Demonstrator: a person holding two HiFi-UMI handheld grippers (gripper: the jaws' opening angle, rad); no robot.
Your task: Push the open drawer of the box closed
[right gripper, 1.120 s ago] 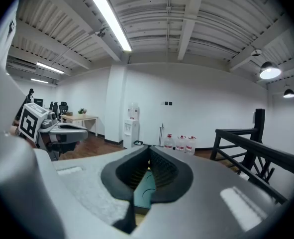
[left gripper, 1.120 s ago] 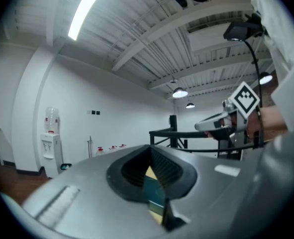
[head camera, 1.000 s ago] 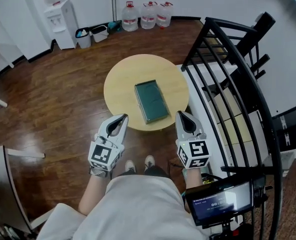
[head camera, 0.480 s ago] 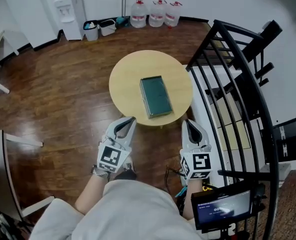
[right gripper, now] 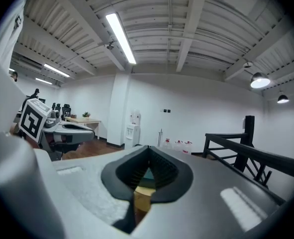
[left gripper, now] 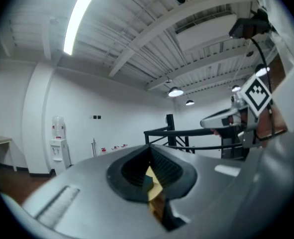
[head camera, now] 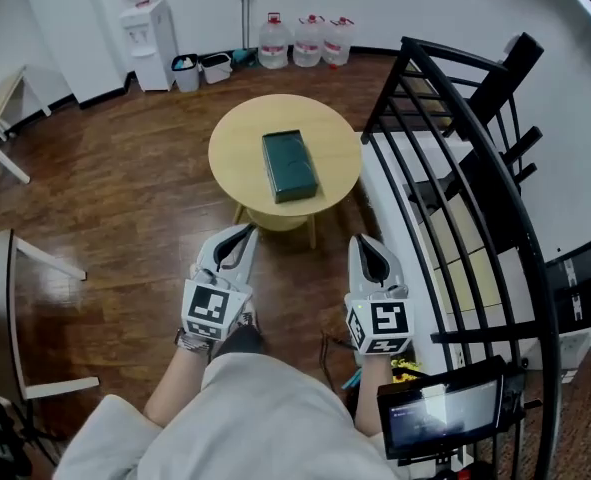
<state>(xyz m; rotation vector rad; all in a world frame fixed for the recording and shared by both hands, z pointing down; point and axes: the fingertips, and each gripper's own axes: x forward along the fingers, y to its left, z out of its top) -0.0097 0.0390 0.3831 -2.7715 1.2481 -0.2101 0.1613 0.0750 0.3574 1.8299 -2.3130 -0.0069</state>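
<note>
Head view, upper centre: the round table [head camera: 237,133] carries the green box [head camera: 288,165] near its middle, well apart from your grippers. Lower centre: your left gripper [head camera: 243,236] and right gripper [head camera: 361,243] point toward the table, both clenched on nothing.

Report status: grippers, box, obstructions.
Left gripper and right gripper both shut, empty, held short of the round table. Green box lies centre of table, untouched; drawer state unreadable from here. Black railing close on the right.
</note>
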